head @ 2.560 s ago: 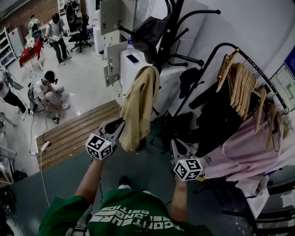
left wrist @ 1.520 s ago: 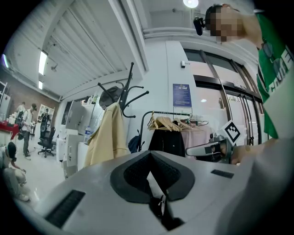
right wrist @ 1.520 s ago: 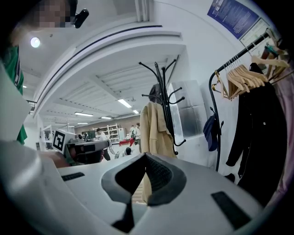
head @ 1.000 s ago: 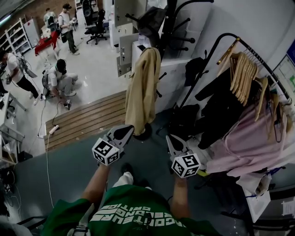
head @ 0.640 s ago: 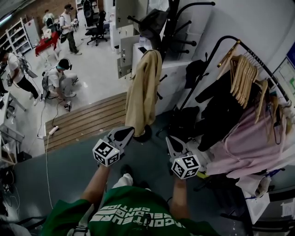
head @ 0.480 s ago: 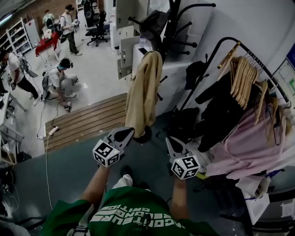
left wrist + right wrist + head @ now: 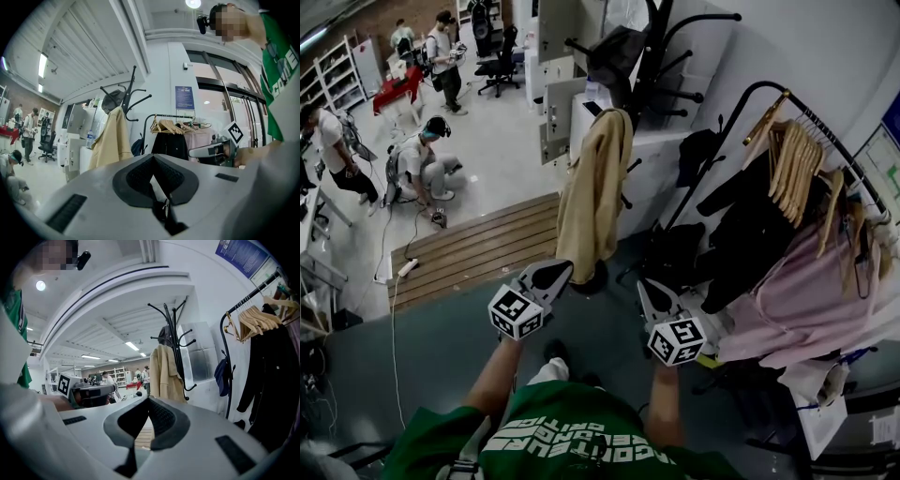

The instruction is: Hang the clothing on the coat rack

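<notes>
A tan coat (image 7: 595, 192) hangs full length from a hook of the black coat rack (image 7: 652, 56), and nothing grips it. My left gripper (image 7: 561, 269) is held below the coat's hem and slightly apart from it, jaws shut and empty. The right gripper (image 7: 643, 285) is level with it to the right, also shut with nothing in it. In the left gripper view the coat (image 7: 112, 140) and rack (image 7: 129, 96) stand ahead of the shut left gripper (image 7: 152, 158). The right gripper view shows the coat (image 7: 164, 373) beyond the closed right gripper (image 7: 149, 400).
To the right stands a garment rail (image 7: 769, 94) with wooden hangers (image 7: 792, 164), black clothing (image 7: 750, 234) and a pink garment (image 7: 787, 305). A slatted wooden platform (image 7: 469, 253) lies to the left. White cabinets (image 7: 558, 103) stand behind the rack. Several people (image 7: 417, 169) work further off.
Since the earliest frame both grippers have drawn back from the tan coat, which now hangs straight and free. Over the last second nothing has visibly moved.
</notes>
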A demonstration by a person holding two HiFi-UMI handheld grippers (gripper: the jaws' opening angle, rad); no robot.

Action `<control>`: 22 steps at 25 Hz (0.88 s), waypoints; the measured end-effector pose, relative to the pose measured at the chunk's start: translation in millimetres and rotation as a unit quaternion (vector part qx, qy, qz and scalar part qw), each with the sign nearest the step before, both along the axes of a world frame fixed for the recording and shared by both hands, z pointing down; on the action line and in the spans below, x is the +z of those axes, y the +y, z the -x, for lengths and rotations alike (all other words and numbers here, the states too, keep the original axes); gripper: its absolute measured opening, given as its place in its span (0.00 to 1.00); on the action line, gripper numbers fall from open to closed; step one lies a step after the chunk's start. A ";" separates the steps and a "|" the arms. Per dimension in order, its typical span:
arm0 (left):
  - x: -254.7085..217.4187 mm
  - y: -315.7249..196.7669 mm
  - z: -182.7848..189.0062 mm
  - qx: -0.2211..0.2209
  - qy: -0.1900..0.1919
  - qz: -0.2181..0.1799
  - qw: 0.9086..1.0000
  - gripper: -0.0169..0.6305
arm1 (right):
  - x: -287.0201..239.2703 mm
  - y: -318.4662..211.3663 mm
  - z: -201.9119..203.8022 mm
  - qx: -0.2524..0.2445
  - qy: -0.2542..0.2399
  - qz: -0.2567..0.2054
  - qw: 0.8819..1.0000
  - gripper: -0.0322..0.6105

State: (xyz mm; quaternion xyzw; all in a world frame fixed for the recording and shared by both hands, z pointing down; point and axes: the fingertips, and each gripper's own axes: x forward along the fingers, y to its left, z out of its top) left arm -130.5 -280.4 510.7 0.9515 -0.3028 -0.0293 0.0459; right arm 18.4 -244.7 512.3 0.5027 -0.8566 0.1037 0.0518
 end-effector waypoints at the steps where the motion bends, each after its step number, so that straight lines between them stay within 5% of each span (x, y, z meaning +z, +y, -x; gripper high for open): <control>1: -0.5 -0.2 0.4 0.000 0.000 -0.001 1.000 0.03 | 0.0 -0.3 0.7 -0.001 0.001 0.000 1.000 0.06; 22: 0.6 -9.3 -1.2 -0.001 0.001 0.002 1.000 0.03 | 2.1 -11.5 -1.3 -0.002 0.003 0.001 1.000 0.06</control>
